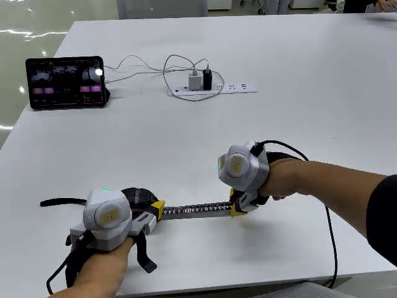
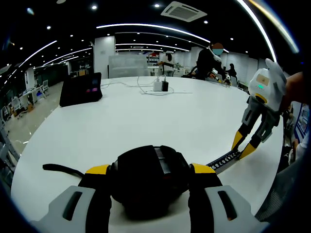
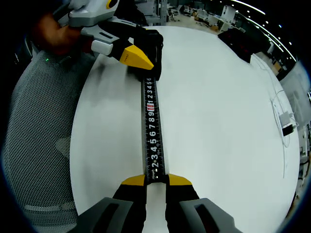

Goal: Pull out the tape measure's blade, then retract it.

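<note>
left gripper (image 2: 150,169) clamps the tape case (image 1: 139,197) near table (image 1: 279,74) edge | right gripper (image 3: 155,180) looks pinched on blade (image 3: 151,126) tip | blade's long axis runs 12 o'clock from right jaws, straight to tape case

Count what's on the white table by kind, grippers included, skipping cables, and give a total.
tape measure: 1
tablet: 1
power strip: 1
white charger and black charger: 2
left gripper and right gripper: 2
Total: 7
</note>
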Tool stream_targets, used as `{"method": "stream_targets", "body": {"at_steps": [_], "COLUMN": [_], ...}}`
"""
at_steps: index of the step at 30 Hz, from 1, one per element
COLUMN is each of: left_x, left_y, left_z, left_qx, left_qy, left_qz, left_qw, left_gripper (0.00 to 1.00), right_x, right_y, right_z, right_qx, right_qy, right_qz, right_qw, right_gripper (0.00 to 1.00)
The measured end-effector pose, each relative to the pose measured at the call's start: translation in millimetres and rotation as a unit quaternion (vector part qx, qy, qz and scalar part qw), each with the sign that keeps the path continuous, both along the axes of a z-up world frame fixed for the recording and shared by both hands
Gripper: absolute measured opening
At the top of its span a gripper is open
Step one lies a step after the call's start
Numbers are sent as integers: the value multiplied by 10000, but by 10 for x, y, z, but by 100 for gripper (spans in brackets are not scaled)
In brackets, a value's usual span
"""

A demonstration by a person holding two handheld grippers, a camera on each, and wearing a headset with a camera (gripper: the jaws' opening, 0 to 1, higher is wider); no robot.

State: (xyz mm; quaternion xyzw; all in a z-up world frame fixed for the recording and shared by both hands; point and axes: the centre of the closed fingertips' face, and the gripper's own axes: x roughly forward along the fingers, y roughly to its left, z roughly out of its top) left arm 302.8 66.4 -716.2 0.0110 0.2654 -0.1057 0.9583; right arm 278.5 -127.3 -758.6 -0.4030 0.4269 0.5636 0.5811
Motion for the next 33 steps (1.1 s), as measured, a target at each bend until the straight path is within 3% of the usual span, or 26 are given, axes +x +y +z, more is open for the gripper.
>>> {"method": "stream_targets", "body": {"at_steps": [33], "left_x": [-5], "left_y": [0], "left_z": [-17], "left_qx": [15], "left_qy": [59], "left_qz": [-37], "left_qw": [10000], "left_gripper": [59], "right_x": [-5], "right_y": [122], "right_z": [-3], "right_qx": [-27], "right_qy": [11], "right_qz": [50], "right_qw": [10000], "right_gripper": [10]}}
